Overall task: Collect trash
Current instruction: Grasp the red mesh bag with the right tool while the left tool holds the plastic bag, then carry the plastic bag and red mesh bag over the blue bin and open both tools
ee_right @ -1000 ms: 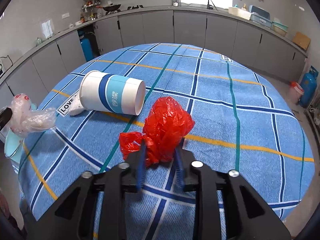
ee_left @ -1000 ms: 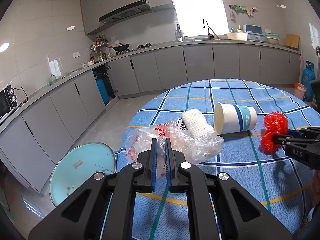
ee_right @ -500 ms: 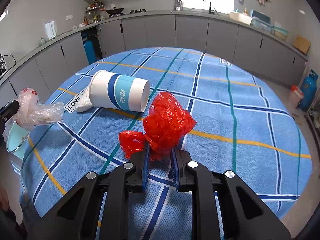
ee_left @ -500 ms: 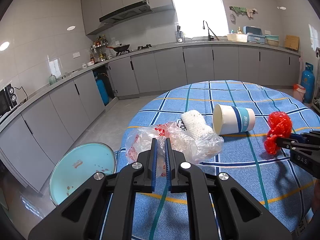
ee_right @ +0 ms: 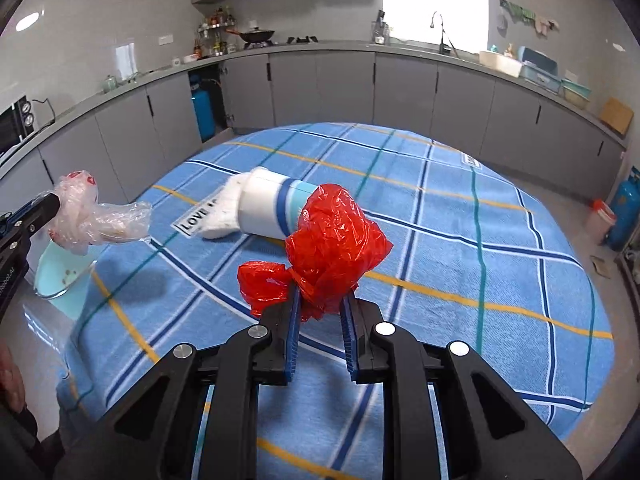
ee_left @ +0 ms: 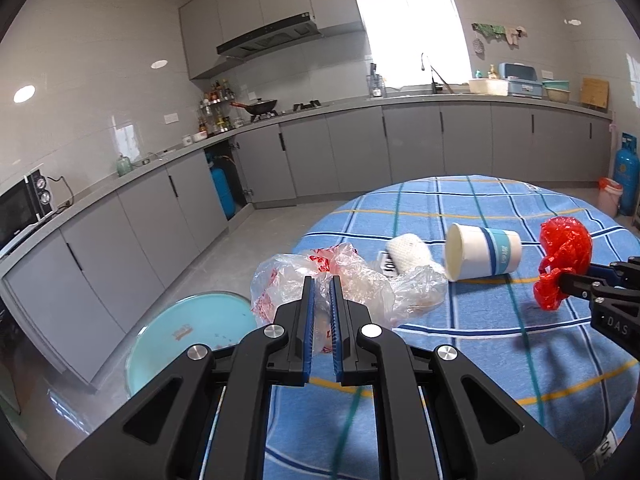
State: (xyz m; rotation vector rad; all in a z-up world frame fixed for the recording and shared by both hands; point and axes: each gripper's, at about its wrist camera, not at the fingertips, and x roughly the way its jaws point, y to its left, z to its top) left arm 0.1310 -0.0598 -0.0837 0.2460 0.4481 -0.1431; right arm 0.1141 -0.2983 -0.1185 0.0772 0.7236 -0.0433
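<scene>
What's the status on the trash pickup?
Left gripper shut on clear bag. Right gripper shut on red bag. Cup on table.

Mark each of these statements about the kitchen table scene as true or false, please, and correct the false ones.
1. The right gripper is shut on the red plastic bag. True.
2. The paper cup stands upright on the tablecloth. False: it lies on its side.
3. The left gripper holds a clear plastic bag. True.
4. The red plastic bag rests flat on the table. False: it hangs above the cloth, which shows its shadow underneath.
5. A light blue bin stands on the floor beside the table. True.
</scene>
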